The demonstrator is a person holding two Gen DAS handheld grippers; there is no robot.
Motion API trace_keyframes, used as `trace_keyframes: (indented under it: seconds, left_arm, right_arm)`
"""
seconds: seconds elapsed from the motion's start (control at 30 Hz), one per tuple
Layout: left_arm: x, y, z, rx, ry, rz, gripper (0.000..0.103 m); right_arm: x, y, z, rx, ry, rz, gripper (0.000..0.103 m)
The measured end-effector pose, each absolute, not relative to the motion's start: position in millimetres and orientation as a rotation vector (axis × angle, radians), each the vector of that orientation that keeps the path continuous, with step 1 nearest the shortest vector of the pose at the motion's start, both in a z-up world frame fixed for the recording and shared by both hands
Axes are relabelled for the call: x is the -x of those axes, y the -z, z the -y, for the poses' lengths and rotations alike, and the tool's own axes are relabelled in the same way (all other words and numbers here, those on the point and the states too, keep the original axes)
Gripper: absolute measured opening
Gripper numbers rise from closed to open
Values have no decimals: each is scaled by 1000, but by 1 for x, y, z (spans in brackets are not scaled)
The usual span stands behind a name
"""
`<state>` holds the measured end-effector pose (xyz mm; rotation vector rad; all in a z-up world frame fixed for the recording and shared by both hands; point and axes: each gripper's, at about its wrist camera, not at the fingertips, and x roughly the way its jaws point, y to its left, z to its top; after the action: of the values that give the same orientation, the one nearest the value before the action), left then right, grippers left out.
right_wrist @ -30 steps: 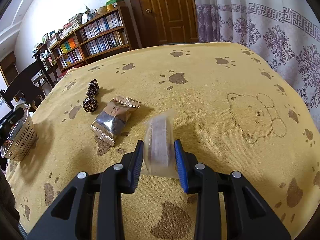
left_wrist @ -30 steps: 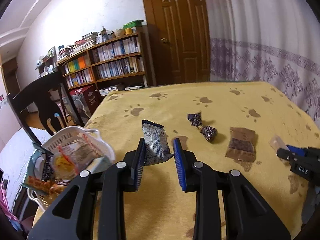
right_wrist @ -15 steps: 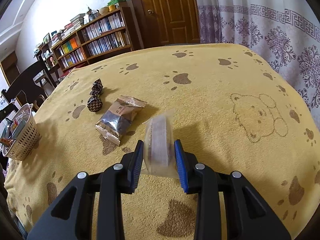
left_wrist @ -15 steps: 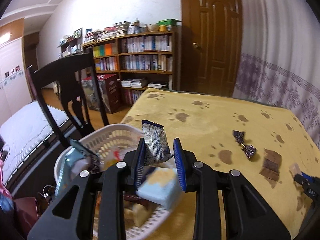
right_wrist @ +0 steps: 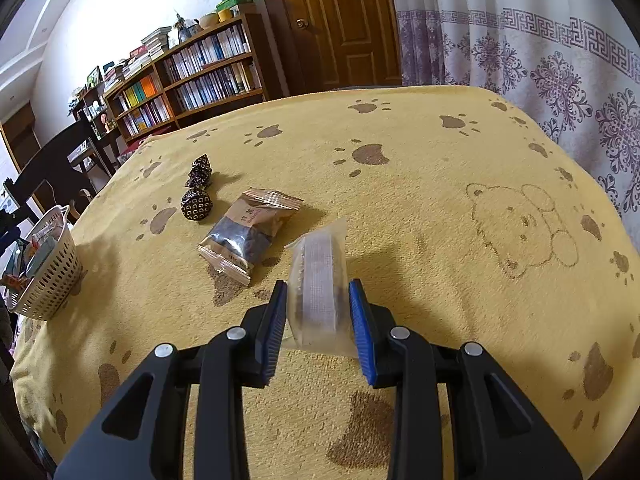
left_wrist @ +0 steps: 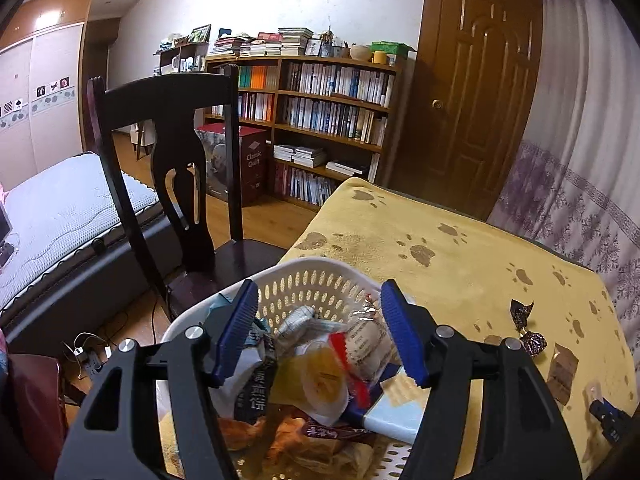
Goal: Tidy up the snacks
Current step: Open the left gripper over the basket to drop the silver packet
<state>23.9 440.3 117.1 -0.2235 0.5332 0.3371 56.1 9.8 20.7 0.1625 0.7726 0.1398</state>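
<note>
Fingers of the right gripper (right_wrist: 318,316) pinch a clear packet (right_wrist: 318,280) by its sides; it looks light and crushable. Left gripper (left_wrist: 320,334) hangs open above the full basket (left_wrist: 320,276), far left.

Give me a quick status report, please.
Left gripper open above the white basket. Right gripper shut on a clear-wrapped snack. Brown packet and dark candies loose on the yellow cloth. Nothing blocking.
</note>
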Motion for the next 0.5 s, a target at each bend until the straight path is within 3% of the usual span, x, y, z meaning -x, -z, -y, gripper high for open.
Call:
trace_keyframes:
  seconds: [0.27, 0.4, 0.5]
  left_arm:
    - [-13, -124, -443, 211, -307, -515, 65]
    - [-5, -133, -444, 202, -321, -484, 77]
    - [3, -142, -448, 222, -308, -460, 78]
  right_arm:
    - [-51, -34, -34, -171, -195, -755, 32]
    - [-51, -48, -63, -144, -255, -732, 32]
    - [-52, -62, -88, -130, -312, -712, 32]
